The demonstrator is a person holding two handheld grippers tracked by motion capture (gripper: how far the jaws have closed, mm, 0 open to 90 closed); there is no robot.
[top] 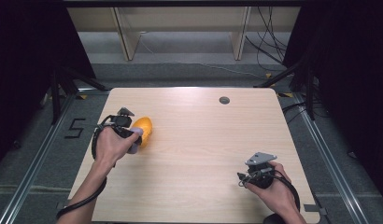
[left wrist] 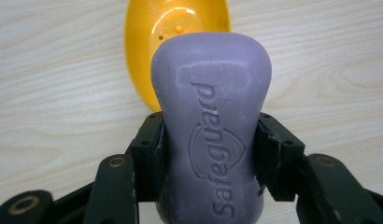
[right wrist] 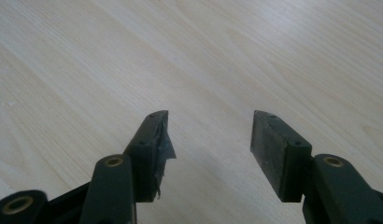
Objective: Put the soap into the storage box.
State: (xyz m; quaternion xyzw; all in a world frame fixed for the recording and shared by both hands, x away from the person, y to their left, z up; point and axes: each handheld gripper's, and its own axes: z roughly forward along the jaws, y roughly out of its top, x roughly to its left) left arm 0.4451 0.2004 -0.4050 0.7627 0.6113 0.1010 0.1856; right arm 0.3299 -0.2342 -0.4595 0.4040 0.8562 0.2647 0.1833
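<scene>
Left claw [left wrist: 209, 154] grips the purple soap bar [left wrist: 210, 121] lengthwise, apparently just above the yellow soap dish [left wrist: 147, 42] directly ahead; right claw [right wrist: 209, 144] open, idle.

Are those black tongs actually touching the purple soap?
Touching. The left gripper view shows both jaws of the left tongs pressed against the sides of the soap.

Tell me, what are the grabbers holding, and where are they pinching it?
The left hand-held gripper pinches a purple soap bar by its narrow middle, over the yellow soap dish. The right hand-held gripper holds nothing.
</scene>
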